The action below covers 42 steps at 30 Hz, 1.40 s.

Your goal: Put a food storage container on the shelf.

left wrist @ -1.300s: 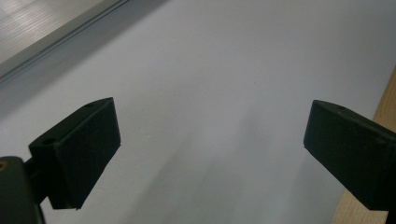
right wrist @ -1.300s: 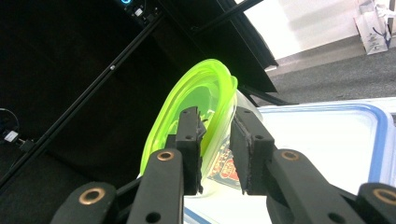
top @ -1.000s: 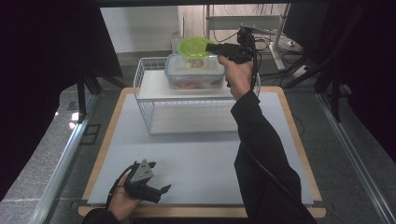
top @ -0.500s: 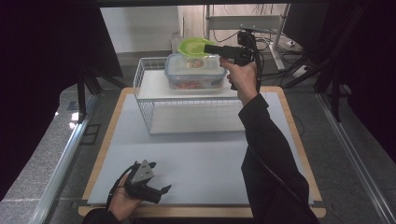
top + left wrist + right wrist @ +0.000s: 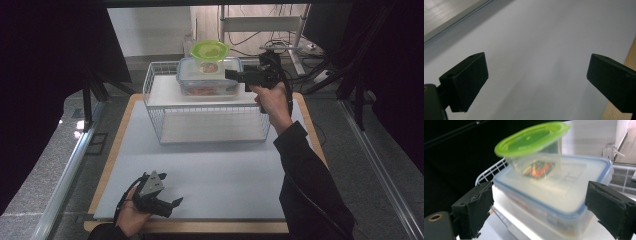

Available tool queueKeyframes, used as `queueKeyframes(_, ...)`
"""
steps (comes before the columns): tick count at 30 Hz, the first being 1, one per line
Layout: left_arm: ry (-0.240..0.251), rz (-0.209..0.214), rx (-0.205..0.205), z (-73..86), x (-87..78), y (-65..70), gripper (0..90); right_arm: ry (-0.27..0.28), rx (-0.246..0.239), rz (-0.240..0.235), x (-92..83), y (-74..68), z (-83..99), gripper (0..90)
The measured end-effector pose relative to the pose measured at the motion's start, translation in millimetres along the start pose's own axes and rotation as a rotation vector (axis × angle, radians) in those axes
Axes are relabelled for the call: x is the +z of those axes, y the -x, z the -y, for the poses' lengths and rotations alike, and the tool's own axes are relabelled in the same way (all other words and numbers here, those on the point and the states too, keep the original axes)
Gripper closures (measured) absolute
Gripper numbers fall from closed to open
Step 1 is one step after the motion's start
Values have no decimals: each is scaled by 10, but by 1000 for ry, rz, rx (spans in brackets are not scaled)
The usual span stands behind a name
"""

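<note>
Green-lidded cup (image 5: 209, 55) sits on top of the blue-rimmed storage box (image 5: 209, 80), which in turn rests on the upper shelf of the white wire rack (image 5: 200, 107); we use that rack as our reference throughout. In the right gripper view the cup (image 5: 534, 155) appears tilted on the box lid (image 5: 564, 192), so we judge that it was only just set down.

Well in front of the rack and to its left, at the near edge of the white mat (image 5: 210, 175), we rest the left gripper (image 5: 167, 206). Its jaws stand apart with nothing between them, since we have no work for that hand yet.

At the right end of the rack's upper shelf, we hold the right gripper (image 5: 231, 75) level, aimed at the box. Its jaws have just been opening and now stand wide, released, with the box ahead of them but not pressed. We judge this clears the stack safely.
</note>
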State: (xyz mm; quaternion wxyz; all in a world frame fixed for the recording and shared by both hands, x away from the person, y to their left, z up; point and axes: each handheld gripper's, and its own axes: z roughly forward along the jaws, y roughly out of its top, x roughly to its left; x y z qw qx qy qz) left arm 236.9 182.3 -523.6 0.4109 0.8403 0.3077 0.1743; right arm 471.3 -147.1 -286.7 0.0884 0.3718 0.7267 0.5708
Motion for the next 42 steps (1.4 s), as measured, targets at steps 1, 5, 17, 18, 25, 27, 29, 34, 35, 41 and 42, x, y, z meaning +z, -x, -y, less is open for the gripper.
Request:
queueKeyframes(1,3,2,-2,-1,-3,-2,35,-4,-13,2,-24,-6,33,82)
queueKeyframes(5,15,7,-11,-2,-3,-2,33,-11,-42,0,-111,-50,170,80)
queueKeyframes(17,20,5,-13,-4,-5,-2,31,-62,-156,1,-334,-248,635,62)
queueKeyframes(18,16,3,-10,-5,-8,-4,30,-69,-168,-2,-348,-258,692,58)
queueKeyframes(25,20,6,-23,-5,-7,-7,23,-133,-208,8,-434,-278,1239,37)
queueKeyframes(27,22,6,-24,-5,-7,-9,22,-159,-214,18,-459,-259,1435,31)
queueKeyframes(29,21,6,-28,-4,-3,-7,22,-178,-222,29,-478,-236,1633,25)
queueKeyframes(34,17,8,-23,-4,0,-4,21,-205,-205,37,-550,-167,2128,21)
queueKeyframes(35,14,7,-23,-3,2,-2,22,-222,-192,39,-558,-155,2229,21)
queueKeyframes(41,15,1,-17,-11,1,1,22,-373,-230,71,-497,-133,2644,18)
queueKeyframes(42,17,0,-18,-11,1,0,22,-379,-233,72,-490,-134,2645,18)
